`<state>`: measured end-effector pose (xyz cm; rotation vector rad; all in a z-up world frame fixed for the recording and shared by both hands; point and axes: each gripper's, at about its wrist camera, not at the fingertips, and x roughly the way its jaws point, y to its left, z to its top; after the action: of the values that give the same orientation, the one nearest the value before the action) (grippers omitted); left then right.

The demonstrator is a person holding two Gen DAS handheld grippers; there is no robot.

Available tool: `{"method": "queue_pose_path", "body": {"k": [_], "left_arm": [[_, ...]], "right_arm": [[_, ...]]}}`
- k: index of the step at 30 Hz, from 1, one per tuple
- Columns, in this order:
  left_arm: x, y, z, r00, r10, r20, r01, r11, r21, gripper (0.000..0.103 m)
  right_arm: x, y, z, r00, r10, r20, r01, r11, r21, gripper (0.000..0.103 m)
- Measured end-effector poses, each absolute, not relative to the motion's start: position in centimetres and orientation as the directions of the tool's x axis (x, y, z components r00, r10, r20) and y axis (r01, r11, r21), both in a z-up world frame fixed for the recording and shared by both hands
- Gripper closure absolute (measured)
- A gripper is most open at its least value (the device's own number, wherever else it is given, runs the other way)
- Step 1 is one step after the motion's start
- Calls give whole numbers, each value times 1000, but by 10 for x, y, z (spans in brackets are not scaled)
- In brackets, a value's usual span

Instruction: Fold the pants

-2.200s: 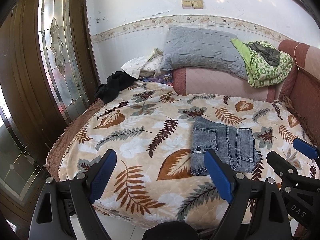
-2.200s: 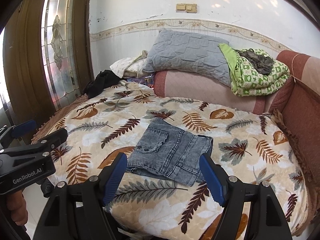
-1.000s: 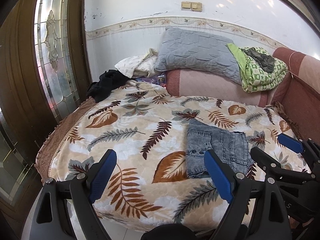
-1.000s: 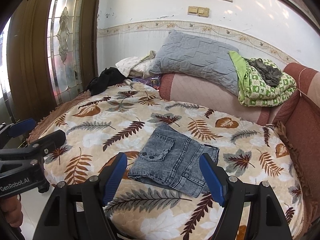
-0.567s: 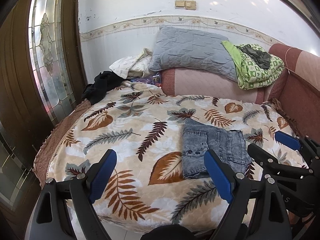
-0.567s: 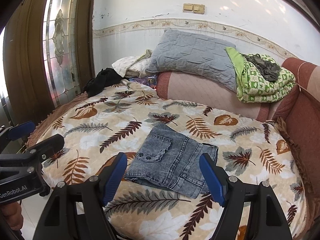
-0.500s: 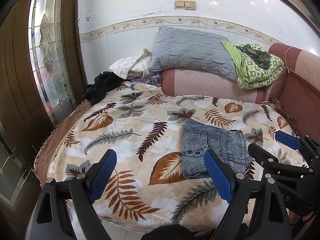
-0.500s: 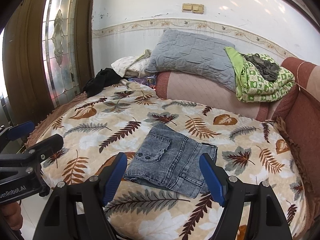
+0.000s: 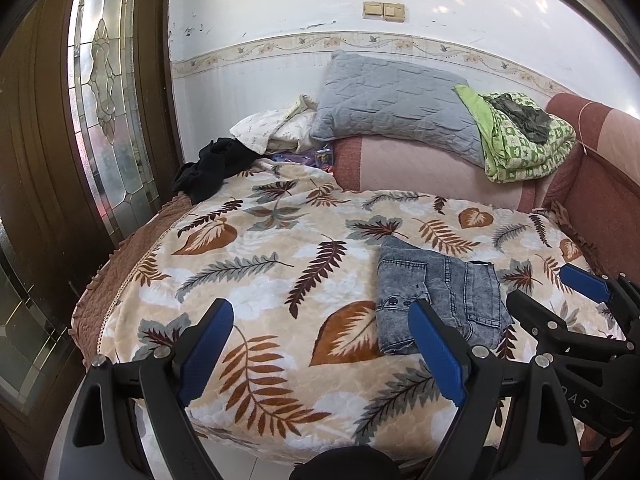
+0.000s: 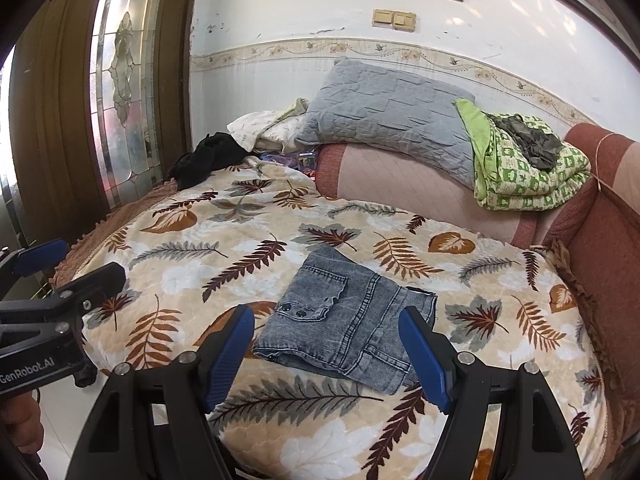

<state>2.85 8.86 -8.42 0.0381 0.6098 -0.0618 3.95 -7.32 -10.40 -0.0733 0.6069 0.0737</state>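
Observation:
The grey-blue denim pants (image 9: 436,296) lie folded into a small rectangle on the leaf-patterned bed cover (image 9: 256,272); in the right wrist view the pants (image 10: 344,320) lie near the bed's front edge. My left gripper (image 9: 320,344) is open and empty, held off the front edge of the bed, left of the pants. My right gripper (image 10: 328,348) is open and empty, just in front of the pants and clear of them. Each gripper shows in the other's view: the right one (image 9: 560,304) at the right edge, the left one (image 10: 68,268) at the left edge.
A grey pillow (image 9: 392,100), a green patterned blanket (image 9: 524,148) and a pink bolster (image 9: 432,176) lie along the back wall. A black garment (image 9: 212,168) sits at the bed's back left. A wooden door with leaded glass (image 9: 104,92) stands on the left.
Both grippers have drawn back a little from the bed and stayed open. The folded pants have not moved.

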Motion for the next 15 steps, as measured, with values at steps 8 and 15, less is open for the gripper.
{"method": "queue_pose_path", "body": {"k": [8, 15], "left_arm": [[31, 97, -88, 813, -39, -582, 54, 999, 9, 14], [34, 96, -92, 805, -45, -591, 64, 998, 12, 14]], "right_arm": [[40, -64, -105, 816, 50, -576, -103, 993, -59, 25], [43, -60, -108, 810, 56, -583, -114, 992, -62, 25]]}}
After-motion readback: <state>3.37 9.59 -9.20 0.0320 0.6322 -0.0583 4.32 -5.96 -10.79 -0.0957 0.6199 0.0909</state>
